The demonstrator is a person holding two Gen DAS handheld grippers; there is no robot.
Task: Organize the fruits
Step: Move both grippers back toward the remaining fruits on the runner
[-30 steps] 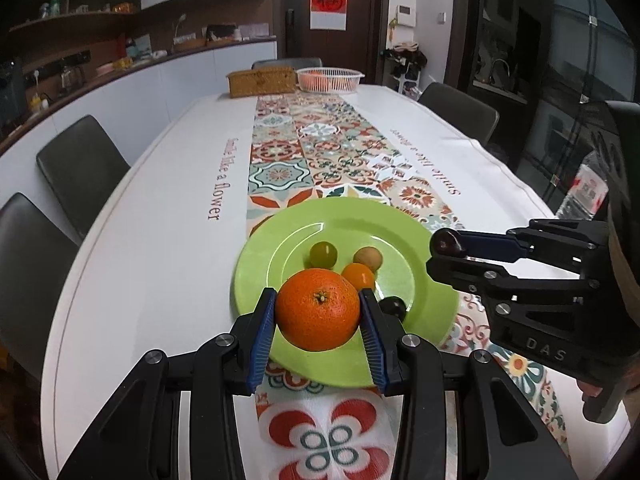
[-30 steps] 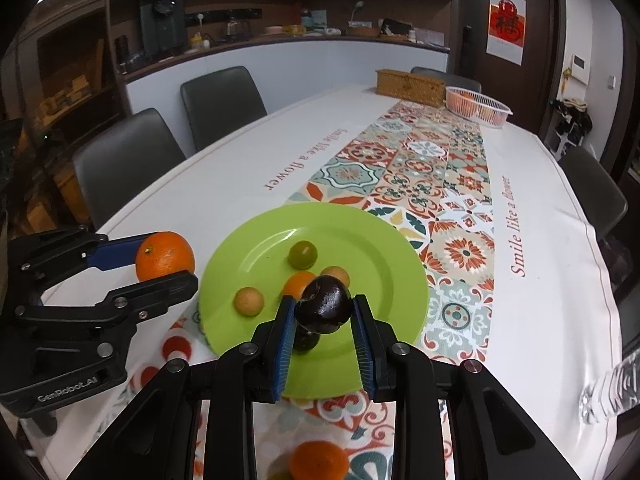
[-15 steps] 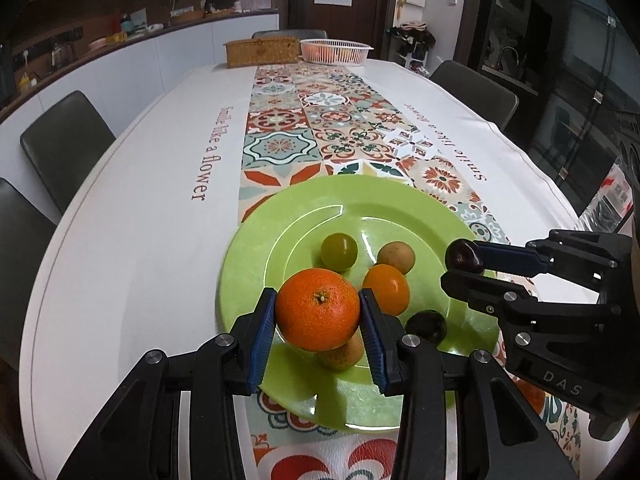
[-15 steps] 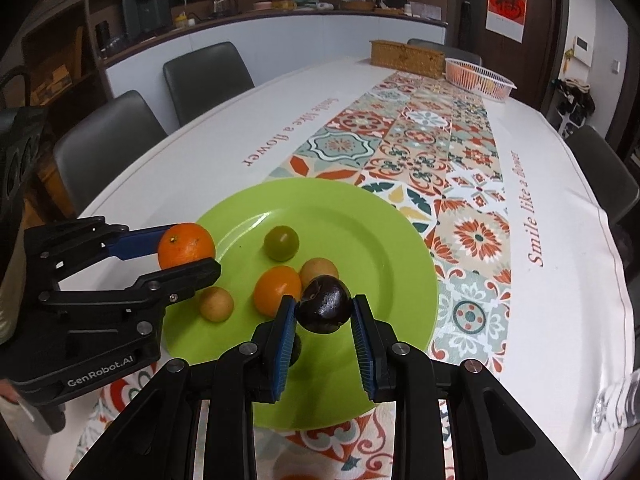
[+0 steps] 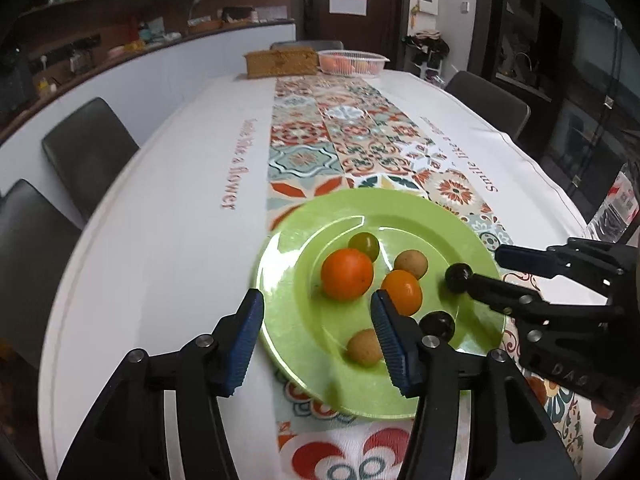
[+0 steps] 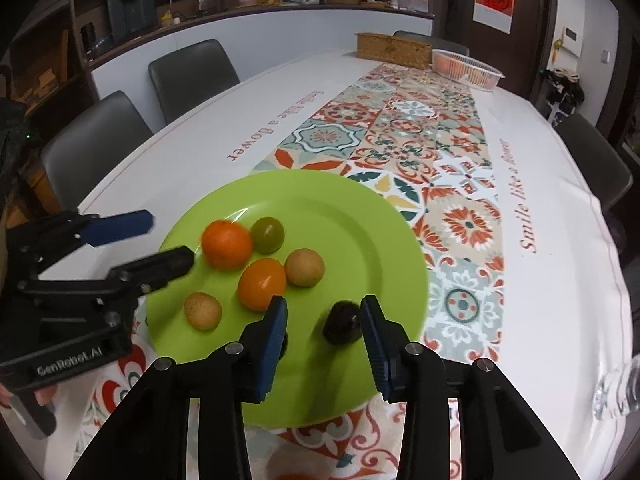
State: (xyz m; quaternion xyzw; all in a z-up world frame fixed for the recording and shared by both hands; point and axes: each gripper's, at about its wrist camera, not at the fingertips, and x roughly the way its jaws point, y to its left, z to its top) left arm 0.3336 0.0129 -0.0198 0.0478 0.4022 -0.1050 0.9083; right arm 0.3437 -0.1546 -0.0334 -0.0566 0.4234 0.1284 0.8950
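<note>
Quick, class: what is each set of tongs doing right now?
Left tongs: opening, empty; orange released onto plate.
Right tongs: opening; dark fruit between them, unpressed.

A second dark fruit (image 6: 283, 346) hides behind a blue pad, and a clear bottle (image 6: 614, 390) is cut off at the edge.

One plate (image 6: 360, 216) carries seven fruits (image 6: 226, 243), perhaps; two chairs (image 6: 192, 72) beside it.

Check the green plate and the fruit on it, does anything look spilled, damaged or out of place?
Nothing stands out. Every fruit sits inside the green plate, including the large orange and dark plum; nothing is spilled or visibly damaged.
</note>
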